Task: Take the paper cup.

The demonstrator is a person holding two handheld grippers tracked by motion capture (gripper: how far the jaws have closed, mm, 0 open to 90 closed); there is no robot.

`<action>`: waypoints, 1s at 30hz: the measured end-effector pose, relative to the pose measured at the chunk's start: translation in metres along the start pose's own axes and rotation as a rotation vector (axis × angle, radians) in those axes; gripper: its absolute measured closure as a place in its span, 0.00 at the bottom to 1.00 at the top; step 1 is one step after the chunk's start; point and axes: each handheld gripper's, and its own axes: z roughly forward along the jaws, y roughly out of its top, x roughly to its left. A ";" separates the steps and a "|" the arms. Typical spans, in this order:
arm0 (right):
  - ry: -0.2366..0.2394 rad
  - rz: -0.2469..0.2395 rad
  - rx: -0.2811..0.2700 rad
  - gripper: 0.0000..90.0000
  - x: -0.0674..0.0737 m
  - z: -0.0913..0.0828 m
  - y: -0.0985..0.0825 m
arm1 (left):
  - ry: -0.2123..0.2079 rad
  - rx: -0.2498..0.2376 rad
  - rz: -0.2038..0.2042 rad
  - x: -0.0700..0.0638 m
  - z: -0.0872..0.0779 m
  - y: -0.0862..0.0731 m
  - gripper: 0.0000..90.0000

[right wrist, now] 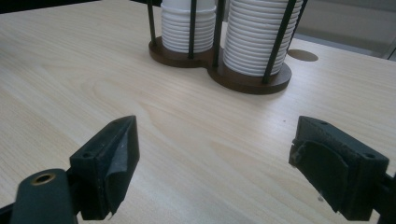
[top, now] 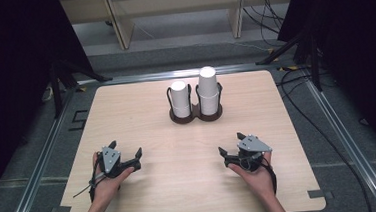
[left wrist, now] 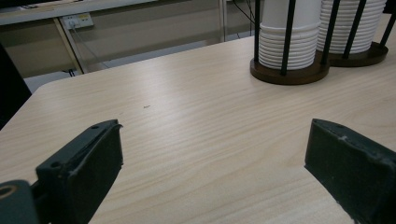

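two stacks of white paper cups stand in a double holder (top: 196, 116) near the middle of the table's far edge: the shorter left stack (top: 179, 97) and the taller right stack (top: 208, 89), each fenced by thin black uprights on a dark wooden base. the table (top: 146, 189) is pale wood with rounded corners.

i hold both grippers low over the near half of the surface. left gripper (top: 128, 155) sits toward the near left corner, right gripper (top: 230, 145) toward the near right corner, well apart from each other and from the holder. both sets of jaws stand wide apart with nothing between them; each gripper view shows bare wood between the pads and the holder beyond.

judgement: work in hand looks like an approach to the cup stacks, not yet begun.

risks as i read them:
- the uprights crowd each stack, so a jaw coming in level could strike a rod rather than a cup and push the whole holder toward the far edge.
- the cups are nested tight; pinching the top one could lift several together, or drag the holder up with them if the other gripper does not steady the base.
- paper walls are soft; closing hard would crush the rim.
- the taller right stack rises well above its rods and could lean or topple if nudged sideways.
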 end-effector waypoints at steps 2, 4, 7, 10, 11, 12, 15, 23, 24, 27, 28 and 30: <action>0.004 0.007 -0.004 0.17 -0.001 -0.001 0.000 | 0.004 0.015 0.007 0.000 0.000 0.001 0.05; 0.012 0.006 0.001 0.18 -0.002 -0.001 0.000 | 0.002 0.023 0.013 -0.001 0.002 0.001 0.05; 0.011 -0.006 -0.008 0.18 -0.003 0.002 0.000 | -0.004 0.036 0.025 -0.002 0.002 0.001 0.06; 0.017 0.010 0.003 0.21 -0.002 -0.001 0.005 | -0.026 0.033 0.020 -0.002 0.005 0.002 0.08; 0.044 0.026 0.000 0.23 -0.001 -0.001 0.008 | -0.046 0.032 0.010 -0.004 0.008 0.004 0.09; 0.052 0.036 -0.010 0.24 0.000 0.000 0.011 | -0.066 0.043 0.014 -0.006 0.008 0.006 0.10; 0.074 0.039 -0.021 0.25 0.002 0.003 0.021 | -0.112 0.036 0.045 -0.012 0.015 0.013 0.14; 0.091 0.010 -0.041 0.31 0.013 0.028 0.059 | -0.202 0.042 0.095 -0.029 0.047 0.034 0.16; 0.091 0.010 -0.041 0.31 0.013 0.028 0.059 | -0.210 0.040 0.098 -0.031 0.053 0.037 0.16; 0.118 -0.007 -0.056 0.35 0.018 0.049 0.081 | -0.248 0.045 0.119 -0.040 0.078 0.046 0.17; 0.118 -0.007 -0.056 0.35 0.018 0.049 0.081 | -0.248 0.045 0.119 -0.040 0.078 0.046 0.18; 0.120 -0.025 -0.057 0.35 0.019 0.058 0.091 | -0.265 0.045 0.122 -0.044 0.089 0.049 0.18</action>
